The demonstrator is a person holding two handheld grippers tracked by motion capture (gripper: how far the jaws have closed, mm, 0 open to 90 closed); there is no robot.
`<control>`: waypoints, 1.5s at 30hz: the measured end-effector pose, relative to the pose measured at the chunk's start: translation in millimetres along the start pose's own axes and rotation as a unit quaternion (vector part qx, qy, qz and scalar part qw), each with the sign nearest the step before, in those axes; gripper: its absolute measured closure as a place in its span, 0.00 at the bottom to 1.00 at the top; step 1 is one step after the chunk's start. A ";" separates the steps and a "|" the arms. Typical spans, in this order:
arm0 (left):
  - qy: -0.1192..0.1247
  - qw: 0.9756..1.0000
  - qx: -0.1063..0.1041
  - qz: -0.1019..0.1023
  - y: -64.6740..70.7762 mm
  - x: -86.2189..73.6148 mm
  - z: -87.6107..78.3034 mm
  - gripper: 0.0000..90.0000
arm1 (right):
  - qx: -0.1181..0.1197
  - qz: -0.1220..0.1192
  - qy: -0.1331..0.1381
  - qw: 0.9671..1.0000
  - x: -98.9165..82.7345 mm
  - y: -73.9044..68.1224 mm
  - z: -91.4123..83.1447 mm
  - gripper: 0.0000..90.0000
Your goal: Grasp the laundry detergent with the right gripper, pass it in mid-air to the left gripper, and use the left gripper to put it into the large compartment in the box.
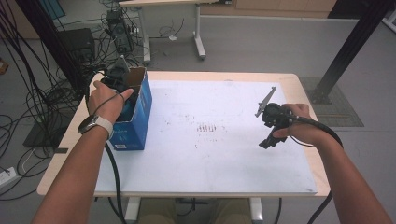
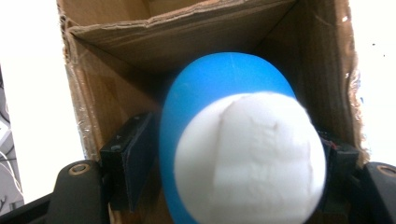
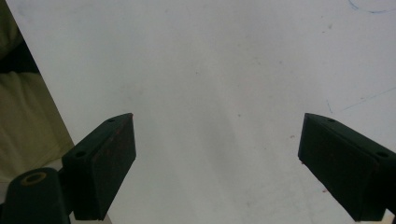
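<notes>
I had the blue-and-white ball (image 2: 233, 149) inside the cardboard box (image 2: 112, 93), between my left gripper's (image 2: 229, 163) loosened jaws; only withdrawing remained. My right gripper's (image 3: 217, 163) jaws stood apart, empty.

A lab or test workspace, set up for recording handling work

The grey floor (image 1: 261, 44) to the far left is strewn with loose black cables (image 1: 28, 100) that run to a dark equipment box (image 1: 78, 44) and a small device (image 1: 119, 30) by a table leg. A black metal frame post (image 1: 352, 44) rises at the far right from a mat. The light wooden table (image 1: 299, 84) carries a scuffed white board (image 1: 224, 140) as a work surface, and a second table (image 1: 173, 2) stands beyond it. A power strip (image 1: 5, 176) lies at the near left.
</notes>
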State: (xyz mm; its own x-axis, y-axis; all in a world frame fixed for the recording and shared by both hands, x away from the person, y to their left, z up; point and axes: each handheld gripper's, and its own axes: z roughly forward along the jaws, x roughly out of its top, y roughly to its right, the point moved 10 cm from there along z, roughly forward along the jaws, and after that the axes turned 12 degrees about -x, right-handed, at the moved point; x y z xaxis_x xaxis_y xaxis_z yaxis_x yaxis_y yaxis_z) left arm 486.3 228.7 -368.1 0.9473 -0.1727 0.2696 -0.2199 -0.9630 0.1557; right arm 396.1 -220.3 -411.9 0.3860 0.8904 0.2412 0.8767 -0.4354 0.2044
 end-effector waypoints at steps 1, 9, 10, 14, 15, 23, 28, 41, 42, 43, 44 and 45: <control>0.001 1.000 -0.001 0.002 0.2 0.1 -1.3 0.31 | 0.000 0.000 0.001 1.000 -0.1 0.0 -0.5 0.13; 0.016 1.000 -0.010 0.005 3.5 3.9 -15.7 0.22 | -0.004 -0.001 0.005 1.000 -0.4 -1.3 -6.5 0.13; 0.017 1.000 -0.009 0.008 4.0 4.3 -17.7 0.22 | -0.005 -0.002 0.005 1.000 -0.6 -1.1 -7.2 0.13; 0.025 0.999 -0.011 0.015 6.9 6.9 -27.0 0.20 | -0.006 -0.002 0.004 1.000 -1.3 -1.8 -9.0 0.13; 0.027 0.999 -0.011 0.017 7.4 7.4 -29.6 0.19 | -0.007 -0.003 0.004 1.000 -1.4 -1.7 -9.5 0.13; 0.028 0.999 -0.022 0.029 12.6 8.8 -44.6 0.15 | -0.010 -0.004 0.007 1.000 -0.1 -4.4 -14.3 0.13; 0.028 0.998 -0.029 0.055 22.2 11.2 -59.4 0.13 | -0.014 -0.005 0.007 1.000 0.2 -4.1 -19.1 0.13; 0.027 0.986 -0.057 0.154 62.4 15.8 -97.8 0.09 | -0.017 0.002 0.009 1.000 -4.4 -5.6 -22.7 0.13; 0.027 0.984 -0.058 0.164 66.1 16.0 -100.2 0.09 | -0.017 0.001 0.010 1.000 -4.9 -5.7 -22.8 0.13; 0.028 0.982 -0.062 0.174 70.3 16.3 -102.4 0.09 | -0.017 0.003 0.009 1.000 -5.5 -5.9 -23.3 0.13; 0.027 0.980 -0.067 0.184 75.0 16.3 -104.4 0.09 | -0.017 0.003 0.010 1.000 -5.8 -5.9 -23.6 0.13; 0.026 0.978 -0.069 0.193 79.3 16.2 -106.2 0.09 | -0.017 0.003 0.010 1.000 -6.4 -6.0 -23.9 0.13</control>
State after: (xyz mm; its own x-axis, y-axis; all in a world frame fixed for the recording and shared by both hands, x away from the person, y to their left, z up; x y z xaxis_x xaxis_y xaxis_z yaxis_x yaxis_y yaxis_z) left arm 459.5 171.5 -250.5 0.7747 -0.5047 0.3808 -0.5923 -0.7900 0.1580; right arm 381.5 -226.5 -391.9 0.3857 0.8850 0.2607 0.8641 -0.4456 0.2343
